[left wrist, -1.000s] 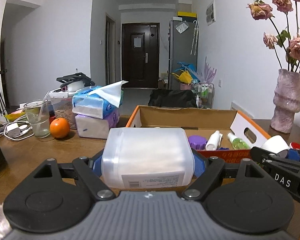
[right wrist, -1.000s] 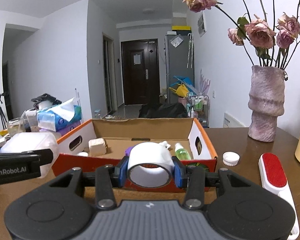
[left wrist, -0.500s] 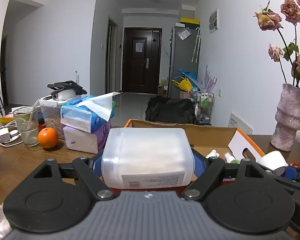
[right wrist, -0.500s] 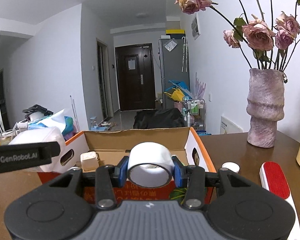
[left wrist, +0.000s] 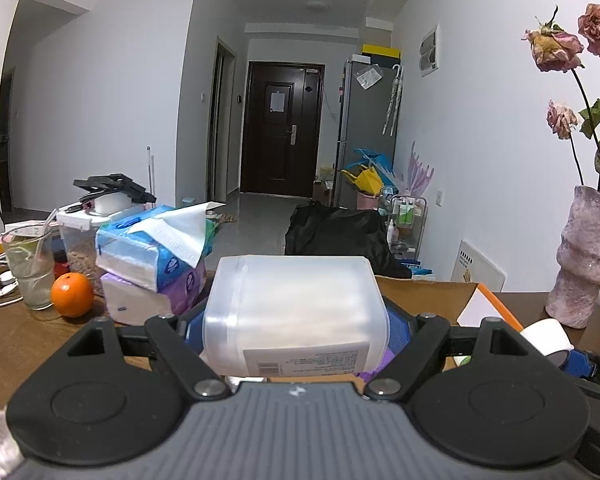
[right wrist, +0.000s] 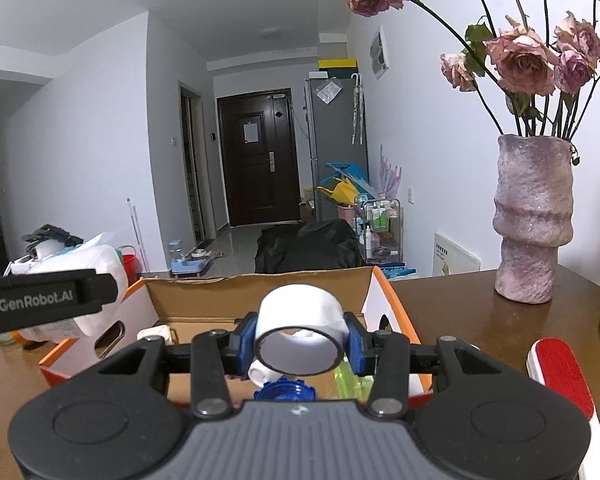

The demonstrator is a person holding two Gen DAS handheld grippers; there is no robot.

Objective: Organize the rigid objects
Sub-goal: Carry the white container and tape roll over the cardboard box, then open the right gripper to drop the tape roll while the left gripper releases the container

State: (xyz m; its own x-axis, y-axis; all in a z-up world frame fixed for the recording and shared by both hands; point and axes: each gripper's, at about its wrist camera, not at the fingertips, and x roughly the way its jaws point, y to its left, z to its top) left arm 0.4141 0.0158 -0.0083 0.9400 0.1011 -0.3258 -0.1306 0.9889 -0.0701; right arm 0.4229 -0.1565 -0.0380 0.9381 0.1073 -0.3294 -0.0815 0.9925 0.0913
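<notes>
My left gripper (left wrist: 298,330) is shut on a translucent white plastic container (left wrist: 296,300) that lies on its side, label toward me, just above the near edge of the cardboard box (left wrist: 420,292). My right gripper (right wrist: 301,342) is shut on a white tape roll (right wrist: 296,308), hole toward the camera, held over the inside of the same orange-sided box (right wrist: 260,292). Below it in the box lie a blue cap (right wrist: 286,390), a green bottle (right wrist: 350,376) and a small white block (right wrist: 154,332). The container hides most of the box in the left wrist view.
A pink vase (right wrist: 532,220) of dried roses stands right of the box, with a red lint brush (right wrist: 560,372) near the front. Left of the box are stacked tissue packs (left wrist: 152,256), an orange (left wrist: 72,294), a glass (left wrist: 28,264) and cables.
Both grippers have moved forward with their loads; the box has come closer and lower in both views. The tape roll now hangs over the box's inside. Neither grip has changed.
</notes>
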